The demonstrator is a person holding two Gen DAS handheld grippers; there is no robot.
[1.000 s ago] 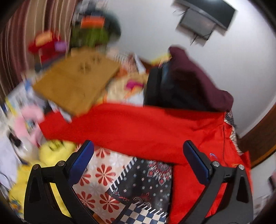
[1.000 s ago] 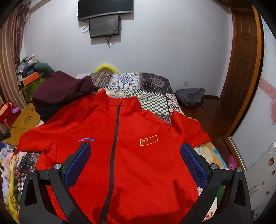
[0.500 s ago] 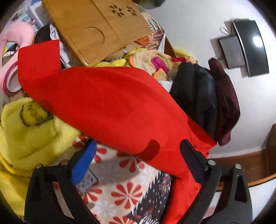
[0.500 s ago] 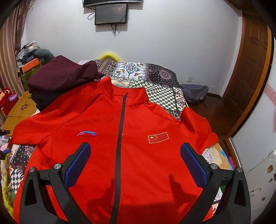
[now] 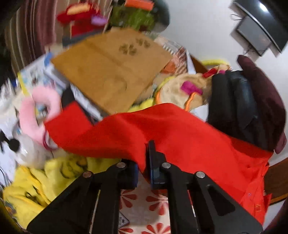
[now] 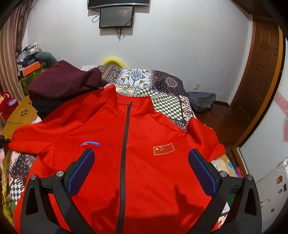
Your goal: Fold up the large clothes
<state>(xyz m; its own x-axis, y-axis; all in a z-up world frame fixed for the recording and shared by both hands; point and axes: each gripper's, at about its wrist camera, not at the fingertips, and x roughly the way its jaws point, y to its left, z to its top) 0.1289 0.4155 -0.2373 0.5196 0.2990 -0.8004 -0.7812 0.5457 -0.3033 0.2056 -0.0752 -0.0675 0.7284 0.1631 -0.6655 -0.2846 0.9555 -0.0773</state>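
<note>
Red jacket lies front-up and zipped on the bed, collar toward twelve o'clock in the right wrist view, both sleeves spread out to nine and three o'clock; the step in hand looks like the first fold, taking the sleeve at nine o'clock inward; the left gripper has just been closing and now pinches the lower edge of that sleeve, red cloth caught between its pads; the right gripper hovers spread wide above the chest, holding nothing; the next move, I judge, calls for lifting the pinched sleeve and carrying it across toward the zip without dragging the body askew, the right gripper perhaps pinning the front; the bed wears a patchwork cover of checks and flowers; a stack of dark folded clothes sits at ten o'clock, just beside the shoulder; beyond the bed's edge, a wooden lap tray, a yellow plush blanket and toys crowd the floor side; a screen hangs on the white wall, a wooden door at two o'clock.
</note>
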